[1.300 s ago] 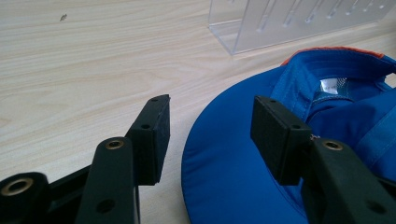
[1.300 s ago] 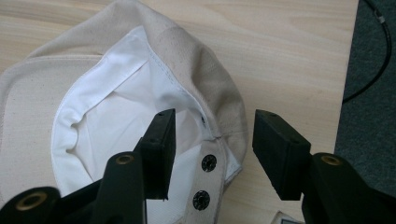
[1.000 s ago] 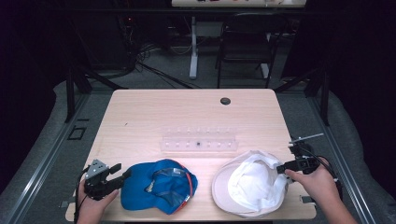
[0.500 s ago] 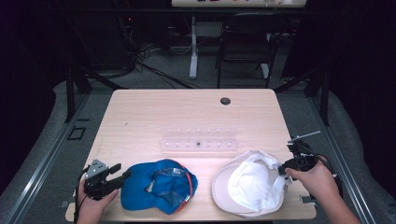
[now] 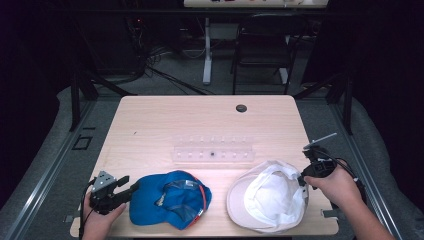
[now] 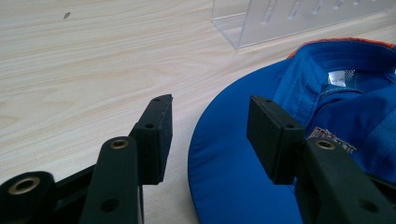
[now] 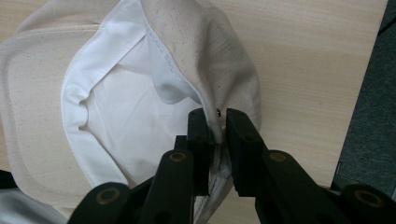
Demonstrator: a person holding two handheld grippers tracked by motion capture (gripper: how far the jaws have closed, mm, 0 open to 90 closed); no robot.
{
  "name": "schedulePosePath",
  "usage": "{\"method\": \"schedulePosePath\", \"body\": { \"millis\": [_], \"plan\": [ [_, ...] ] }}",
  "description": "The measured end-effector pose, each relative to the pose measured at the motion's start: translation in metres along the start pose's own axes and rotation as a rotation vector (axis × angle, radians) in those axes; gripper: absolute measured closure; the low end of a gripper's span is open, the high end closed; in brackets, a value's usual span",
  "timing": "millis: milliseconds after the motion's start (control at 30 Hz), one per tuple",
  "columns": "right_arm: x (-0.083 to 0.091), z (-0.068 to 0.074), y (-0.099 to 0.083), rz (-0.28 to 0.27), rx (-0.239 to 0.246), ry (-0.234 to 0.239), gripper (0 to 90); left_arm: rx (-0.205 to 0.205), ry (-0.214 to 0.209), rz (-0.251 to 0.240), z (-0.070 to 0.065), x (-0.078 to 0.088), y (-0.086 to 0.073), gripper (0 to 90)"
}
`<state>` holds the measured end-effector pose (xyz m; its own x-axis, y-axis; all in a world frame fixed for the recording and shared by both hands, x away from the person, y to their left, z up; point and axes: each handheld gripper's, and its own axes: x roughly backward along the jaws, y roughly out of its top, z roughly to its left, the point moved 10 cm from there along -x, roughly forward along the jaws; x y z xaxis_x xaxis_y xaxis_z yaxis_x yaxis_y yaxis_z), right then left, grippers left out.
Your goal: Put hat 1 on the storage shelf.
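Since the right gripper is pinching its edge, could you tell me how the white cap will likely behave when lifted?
The white cap will probably sag: its fabric already folds where the right gripper, whose jaws have just been closing, pinches it. It looks light. The flat brim seems stiffer and may hang down.

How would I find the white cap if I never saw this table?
Look at the wooden table, along its near edge. Two caps lie there upside down; the white cap is by the right claw, which pinches its rim. The other cap is blue.
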<state>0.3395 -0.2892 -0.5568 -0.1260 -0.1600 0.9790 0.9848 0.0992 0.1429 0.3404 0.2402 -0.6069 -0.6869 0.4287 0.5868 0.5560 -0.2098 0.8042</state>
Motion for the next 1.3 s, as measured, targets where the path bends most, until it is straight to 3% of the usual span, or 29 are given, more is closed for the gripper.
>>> {"method": "schedulePosePath", "body": {
  "millis": [133,200,233,367,400,833,900,1067,1300],
  "plan": [
    [0.009,0.007,0.005,-0.024,-0.005,-0.018,82.5,0.0,-0.001,-0.002,0.0,0.0,0.0,50.9],
    [0.014,0.007,0.005,-0.003,0.024,-0.028,82.8,0.0,0.002,-0.01,0.0,0.0,0.001,51.2],
    [0.017,0.011,0.006,-0.009,0.011,-0.019,83.0,0.0,0.002,-0.011,0.0,0.0,0.001,51.3],
    [0.026,0.017,0.007,0.019,0.039,-0.022,83.2,-0.002,0.001,-0.011,0.001,0.0,0.001,51.6],
    [0.027,0.02,0.009,0.003,0.019,-0.021,83.2,-0.001,0.0,-0.01,0.001,0.0,0.001,51.6],
    [0.054,0.036,0.016,0.039,0.057,-0.032,83.3,0.006,-0.006,-0.013,0.001,0.0,0.0,51.6],
    [0.058,0.041,0.017,0.026,0.026,-0.016,83.3,0.004,-0.005,-0.02,0.0,0.0,0.001,51.1],
    [0.069,0.047,0.016,0.04,0.016,0.022,83.4,0.017,0.003,-0.037,0.002,0.001,0.002,50.1],
    [0.08,0.057,0.015,0.045,-0.029,0.121,83.6,0.045,-0.001,-0.051,0.005,0.002,0.004,49.2]
  ]
}}
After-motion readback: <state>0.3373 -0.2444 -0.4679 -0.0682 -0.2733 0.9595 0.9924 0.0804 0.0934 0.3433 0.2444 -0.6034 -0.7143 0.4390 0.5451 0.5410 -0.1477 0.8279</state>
